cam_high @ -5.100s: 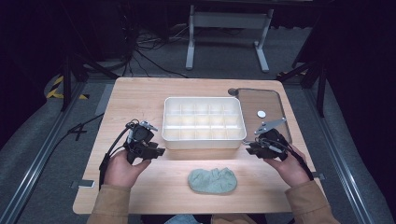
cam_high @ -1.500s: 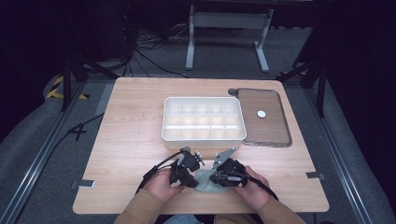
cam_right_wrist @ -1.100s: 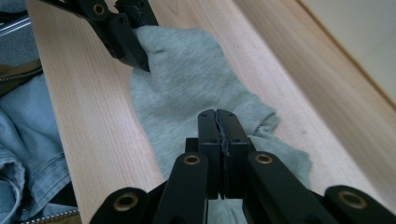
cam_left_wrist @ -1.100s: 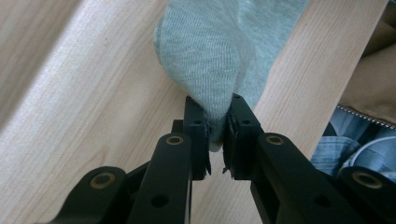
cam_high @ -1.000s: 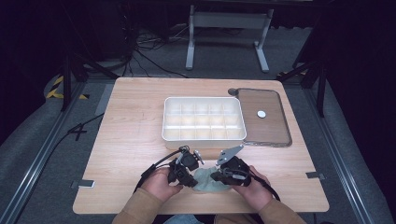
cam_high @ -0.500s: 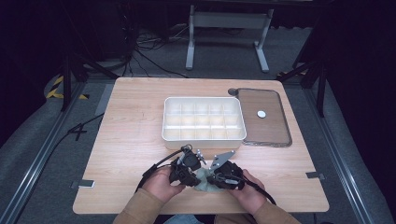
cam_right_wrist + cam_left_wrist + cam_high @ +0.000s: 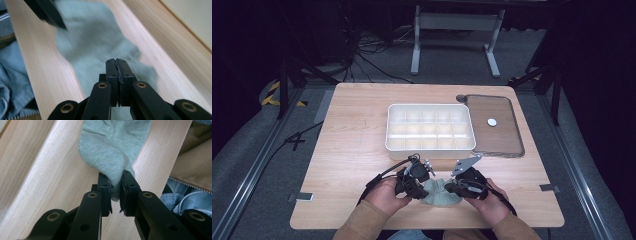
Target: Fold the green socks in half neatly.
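both of the person's hands sit low at the near edge of the pale wooden table (image 7: 357,130), forearms in tan sleeves coming in from the bottom, the left hand (image 7: 384,195) and right hand (image 7: 489,200) turned inward toward each other. between them lies a crumpled grey-green knitted cloth (image 7: 439,192), close to the near edge and in front of the white plastic compartment tray (image 7: 430,129). the left gripper (image 7: 115,185) has its 2 black jaws clamped on a pinched fold of that cloth, the fabric bunching up out of them and spreading away across the wood. the right gripper (image 7: 116,65) has its jaws pressed together, tips over the cloth; i cannot tell whether any fabric is caught between them, as that view is blurred. from above, the grippers' jaws are too small to read, but it shows what the close views leave out: a brown rounded flat tray (image 7: 494,125) touching the white one's right side, with a small white round disc (image 7: 492,122) on it.
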